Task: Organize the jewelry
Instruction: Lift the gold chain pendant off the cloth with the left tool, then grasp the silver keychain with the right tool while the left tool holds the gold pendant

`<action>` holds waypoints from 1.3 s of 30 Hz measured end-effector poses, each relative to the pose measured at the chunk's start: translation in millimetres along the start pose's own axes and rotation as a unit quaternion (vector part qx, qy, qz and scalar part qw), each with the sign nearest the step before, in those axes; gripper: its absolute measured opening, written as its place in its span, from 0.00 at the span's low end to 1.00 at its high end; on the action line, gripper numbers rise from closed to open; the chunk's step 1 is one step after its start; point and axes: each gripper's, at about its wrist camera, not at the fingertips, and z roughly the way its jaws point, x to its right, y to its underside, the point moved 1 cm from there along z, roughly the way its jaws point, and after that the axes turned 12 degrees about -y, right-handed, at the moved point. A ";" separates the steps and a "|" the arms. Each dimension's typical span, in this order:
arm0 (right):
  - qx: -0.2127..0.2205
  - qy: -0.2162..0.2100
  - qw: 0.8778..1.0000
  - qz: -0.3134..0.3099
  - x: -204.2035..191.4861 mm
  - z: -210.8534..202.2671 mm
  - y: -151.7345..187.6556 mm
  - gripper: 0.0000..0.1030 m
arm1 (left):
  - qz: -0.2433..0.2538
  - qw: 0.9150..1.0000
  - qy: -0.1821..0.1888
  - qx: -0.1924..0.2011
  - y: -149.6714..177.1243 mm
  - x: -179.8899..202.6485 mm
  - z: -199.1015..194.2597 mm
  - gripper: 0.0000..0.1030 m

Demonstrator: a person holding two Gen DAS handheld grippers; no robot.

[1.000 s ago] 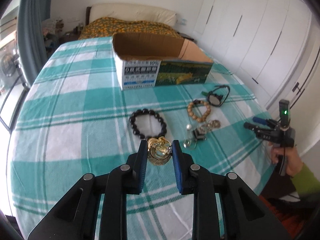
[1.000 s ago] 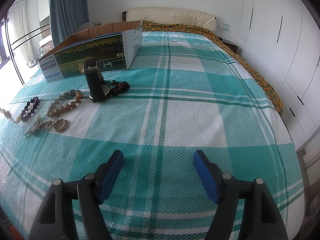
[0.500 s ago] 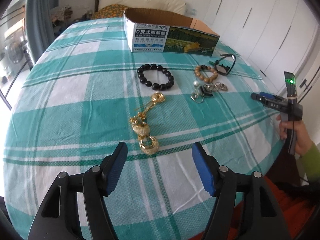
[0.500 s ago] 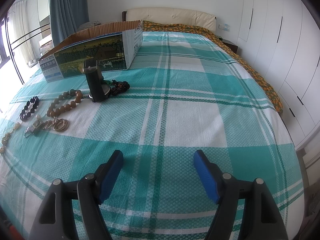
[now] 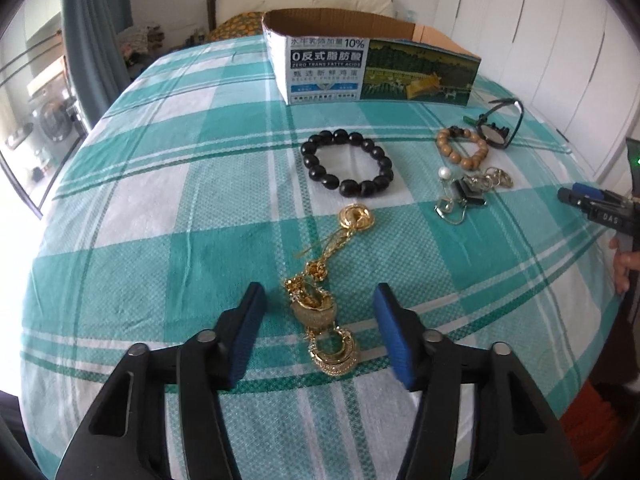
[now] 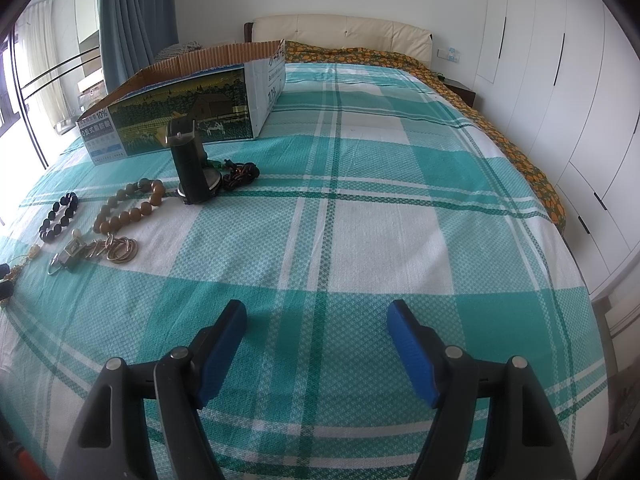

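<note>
A gold necklace with chunky pendants lies stretched out on the checked bedspread. My left gripper is open, its blue pads on either side of the necklace's near end, not gripping it. Beyond it lie a black bead bracelet, a brown bead bracelet, a small heap of silver rings and a clip and a dark watch. The open cardboard box stands behind them. My right gripper is open and empty over bare bedspread, far from the jewelry.
The teal and white checked bedspread covers a bed. White wardrobe doors run along the right. A curtain and window are at the left. The right gripper and hand show at the left wrist view's right edge.
My left gripper let go of the gold necklace, opened wide and drew back, then came forward again around the necklace's near end. The right gripper has not moved.
</note>
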 end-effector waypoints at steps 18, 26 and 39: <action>-0.042 -0.163 0.985 0.045 -116.4 23.4 -17.5 0.70 | -0.069 0.997 0.046 0.002 3.7 -12.2 -2.7 0.21; -0.046 -0.189 0.980 0.049 -160.4 40.7 -22.6 0.63 | -0.078 0.996 0.050 0.006 2.5 -13.0 -1.4 0.21; -0.030 -0.142 0.989 -0.001 -155.4 11.5 -14.5 0.30 | -0.078 0.995 0.062 0.010 1.5 -14.2 -14.0 0.21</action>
